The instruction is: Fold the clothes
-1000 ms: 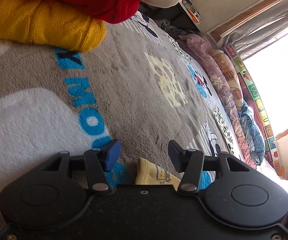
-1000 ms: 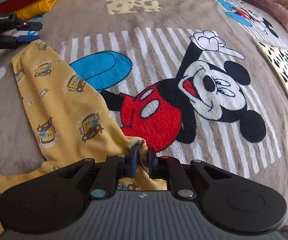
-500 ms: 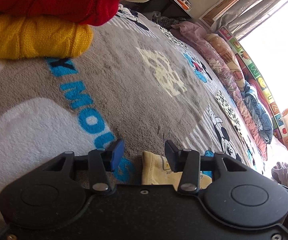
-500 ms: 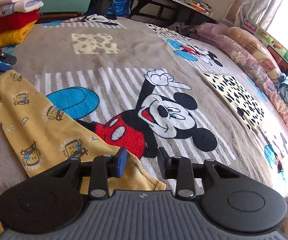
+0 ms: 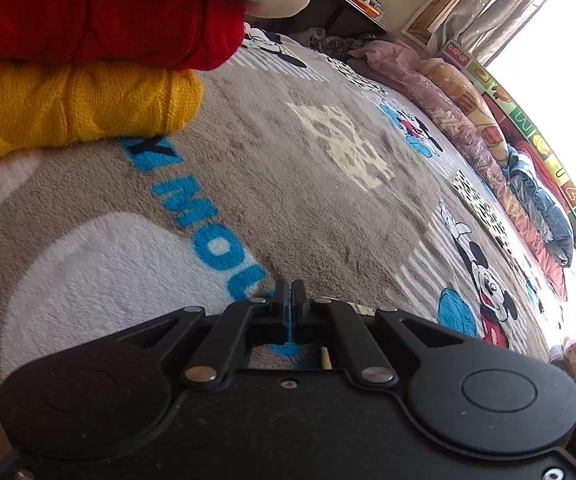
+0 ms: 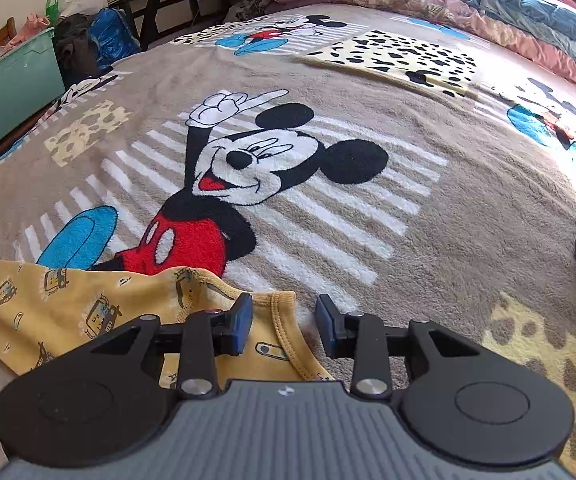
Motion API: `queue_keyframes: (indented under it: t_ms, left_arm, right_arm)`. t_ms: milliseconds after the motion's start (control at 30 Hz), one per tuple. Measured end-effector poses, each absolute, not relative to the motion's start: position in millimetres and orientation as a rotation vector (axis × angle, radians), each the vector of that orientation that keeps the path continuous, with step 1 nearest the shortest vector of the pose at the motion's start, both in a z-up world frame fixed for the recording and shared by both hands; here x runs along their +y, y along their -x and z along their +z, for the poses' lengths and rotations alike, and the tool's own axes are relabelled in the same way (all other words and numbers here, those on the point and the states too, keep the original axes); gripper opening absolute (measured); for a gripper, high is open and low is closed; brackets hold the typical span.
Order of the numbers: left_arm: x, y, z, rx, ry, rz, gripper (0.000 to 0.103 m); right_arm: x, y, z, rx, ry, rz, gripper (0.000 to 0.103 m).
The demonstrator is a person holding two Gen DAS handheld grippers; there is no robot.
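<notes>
We have a yellow printed garment (image 6: 88, 304) lying on the blanket (image 6: 447, 208) at about eight o'clock in the right wrist view, crumpled and partly spread, its ribbed hem (image 6: 284, 320) curling up between the fingers of our right gripper (image 6: 284, 322). Those fingers stand spread apart, one over the cloth and the other over bare blanket, gripping nothing. Our left gripper (image 5: 289, 300) has its fingers pressed together; a sliver of yellow shows just behind them at about five o'clock in the left view, but we cannot tell whether any cloth is caught between the pads. A stack of folded knitwear sits at ten o'clock in the left view, the yellow sweater (image 5: 76, 108) under the red sweater (image 5: 100, 20). We judge the garment to be thin, light jersey: soft, limp, with no stiffness to hold a crease, and likely to drag a little on the fleecy blanket instead of sliding cleanly. It should not be fragile, though a pinch on a single layer would stretch it. The ribbed hem is the best place to take hold, since the doubled, stitched edge gives the pads something thicker to bite; a corner of that hem would let the cloth hang straight.
</notes>
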State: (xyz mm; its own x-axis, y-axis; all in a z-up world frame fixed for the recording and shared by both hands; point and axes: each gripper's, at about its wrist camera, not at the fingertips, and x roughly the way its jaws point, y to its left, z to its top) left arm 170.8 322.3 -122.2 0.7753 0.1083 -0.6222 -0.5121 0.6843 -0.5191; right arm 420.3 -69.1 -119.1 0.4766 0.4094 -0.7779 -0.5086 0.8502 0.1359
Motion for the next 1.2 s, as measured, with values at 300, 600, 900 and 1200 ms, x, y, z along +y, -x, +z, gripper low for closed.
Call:
queue_keyframes:
  t_ms: [300,600,900,1200]
  left_arm:
    - [318.6,-173.8,-120.2,0.588,0.794,0.299,0.030]
    - [315.1,-169.7,-123.4,0.598,0.766,0.326,0.004]
    - [318.9,-157.2,-125.4,0.571,0.788,0.374,0.003]
    - [302.6,-159.3,-125.2,0.597,0.767,0.288,0.038]
  right_arm:
    - [-101.2,-426.8,-123.1,0.881,-0.158,0.485,0.027]
    - [-112.6,-402.5,-105.3,0.748,-0.258,0.437,0.051]
    - [-40.9,-301.5,-91.4,0.631,0.135,0.605,0.050]
    - [8.0,-225.6,-104.4,0.611,0.289,0.654,0.047]
